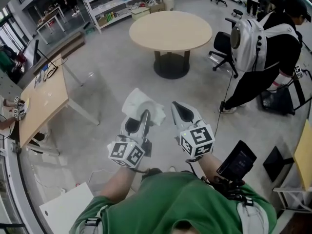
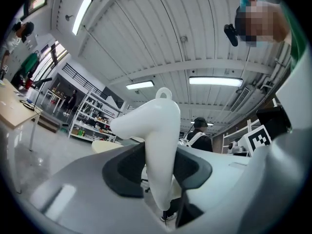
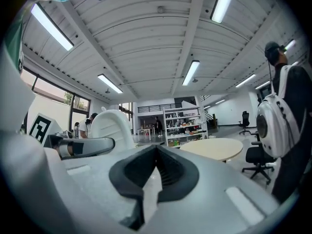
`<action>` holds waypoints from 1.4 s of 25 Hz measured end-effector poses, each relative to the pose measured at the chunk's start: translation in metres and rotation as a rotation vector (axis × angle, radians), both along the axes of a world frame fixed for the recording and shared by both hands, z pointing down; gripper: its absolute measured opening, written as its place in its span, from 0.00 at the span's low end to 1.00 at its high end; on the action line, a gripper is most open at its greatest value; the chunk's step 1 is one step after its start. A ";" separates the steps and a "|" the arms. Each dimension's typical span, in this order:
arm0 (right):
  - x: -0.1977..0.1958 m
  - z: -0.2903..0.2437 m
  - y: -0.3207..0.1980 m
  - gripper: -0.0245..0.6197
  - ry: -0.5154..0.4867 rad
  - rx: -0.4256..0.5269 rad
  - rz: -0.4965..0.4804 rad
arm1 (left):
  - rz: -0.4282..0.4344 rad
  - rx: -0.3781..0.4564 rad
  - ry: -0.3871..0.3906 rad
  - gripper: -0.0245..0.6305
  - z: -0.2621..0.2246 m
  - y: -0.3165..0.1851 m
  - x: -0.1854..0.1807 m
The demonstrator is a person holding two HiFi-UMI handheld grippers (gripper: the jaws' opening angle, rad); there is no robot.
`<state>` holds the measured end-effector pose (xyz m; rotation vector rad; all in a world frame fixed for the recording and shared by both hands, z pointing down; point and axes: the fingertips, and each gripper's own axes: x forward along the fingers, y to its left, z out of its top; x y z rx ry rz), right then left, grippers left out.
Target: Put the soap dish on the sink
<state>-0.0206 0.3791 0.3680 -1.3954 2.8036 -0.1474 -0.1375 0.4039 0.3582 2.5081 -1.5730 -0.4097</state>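
The white soap dish (image 1: 142, 103) is carried above the floor, pinched by its edge in my left gripper (image 1: 142, 120), which is shut on it. In the left gripper view the dish (image 2: 155, 126) stands up between the dark pads (image 2: 191, 168), its curved lip bending to the left. My right gripper (image 1: 182, 112) is held beside it to the right, shut with nothing in it; its pads (image 3: 171, 172) meet at the tip. From the right gripper view the dish (image 3: 113, 126) and the left gripper (image 3: 82, 146) show at the left. No sink is in view.
A round beige table (image 1: 170, 30) stands ahead on grey floor. A person with a white backpack (image 1: 251, 43) is at the right, near a black office chair (image 1: 223, 45). A wooden desk (image 1: 43, 104) is at the left, shelves (image 1: 122, 1) at the back, a white box (image 1: 66, 208) near my feet.
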 end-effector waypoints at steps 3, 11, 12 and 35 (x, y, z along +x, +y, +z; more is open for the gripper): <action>0.011 0.002 -0.008 0.04 -0.006 -0.004 0.027 | 0.032 0.001 -0.010 0.27 -0.001 -0.011 0.012; 0.024 0.002 -0.031 0.04 -0.009 -0.021 0.076 | 0.089 -0.011 -0.021 0.27 -0.004 -0.040 0.027; 0.023 0.002 -0.036 0.04 -0.009 -0.022 0.081 | 0.093 -0.013 -0.021 0.27 -0.003 -0.045 0.026; -0.042 0.005 -0.162 0.04 0.020 -0.032 0.172 | 0.167 -0.017 0.017 0.27 0.008 -0.179 -0.047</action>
